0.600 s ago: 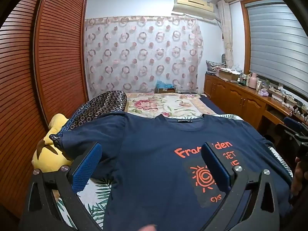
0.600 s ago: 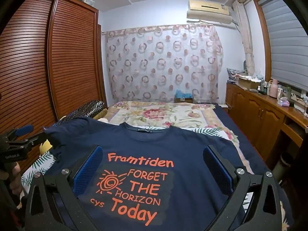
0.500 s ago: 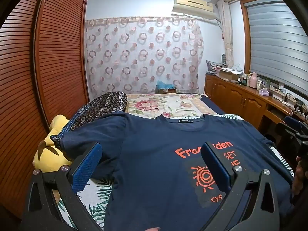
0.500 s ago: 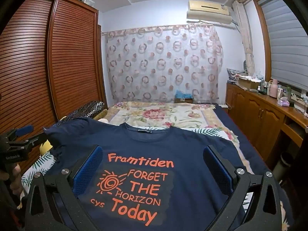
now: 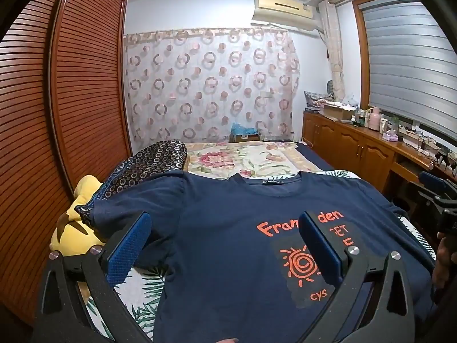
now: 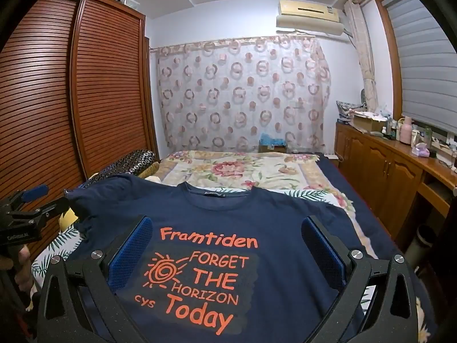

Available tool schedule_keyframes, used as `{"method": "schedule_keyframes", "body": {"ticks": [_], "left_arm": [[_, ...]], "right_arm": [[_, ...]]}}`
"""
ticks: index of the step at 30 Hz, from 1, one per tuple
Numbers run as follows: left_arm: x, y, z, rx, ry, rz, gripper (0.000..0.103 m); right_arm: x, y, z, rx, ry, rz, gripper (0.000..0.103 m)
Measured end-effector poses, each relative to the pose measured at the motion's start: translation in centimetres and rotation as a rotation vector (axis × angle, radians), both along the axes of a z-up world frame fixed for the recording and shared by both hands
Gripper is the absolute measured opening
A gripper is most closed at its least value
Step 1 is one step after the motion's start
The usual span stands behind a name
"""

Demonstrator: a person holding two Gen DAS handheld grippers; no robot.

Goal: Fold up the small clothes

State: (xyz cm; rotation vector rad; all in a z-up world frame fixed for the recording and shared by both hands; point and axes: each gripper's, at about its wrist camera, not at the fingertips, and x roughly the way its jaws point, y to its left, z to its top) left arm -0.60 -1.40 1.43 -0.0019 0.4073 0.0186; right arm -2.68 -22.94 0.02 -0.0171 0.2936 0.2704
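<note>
My left gripper [image 5: 225, 245] hangs wide open above the navy T-shirt [image 5: 228, 228], which lies flat on the bed [image 5: 245, 160], collar away from me. The right gripper [image 5: 437, 194] peeks in at the right edge.

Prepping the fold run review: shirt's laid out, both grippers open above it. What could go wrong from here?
1. The navy T-shirt's left sleeve lies over the patterned pillow and yellow plush; it may snag or fold crooked.
2. Left gripper and right gripper may pinch the floral bedsheet underneath.
</note>
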Motion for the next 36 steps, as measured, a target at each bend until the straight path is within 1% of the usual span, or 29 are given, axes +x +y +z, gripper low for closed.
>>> {"method": "schedule_keyframes", "body": {"ticks": [4,36], "left_arm": [[-0.16,-0.03,-0.01,0.003,-0.003,-0.001,0.103],[-0.39,0.07,0.27,0.000,-0.011,-0.003,0.103]], "right_arm": [[0.15,0.19,-0.55,0.002,0.002,-0.001,0.103],[0.21,0.12,-0.62,0.008,0.001,0.002,0.103]]}}
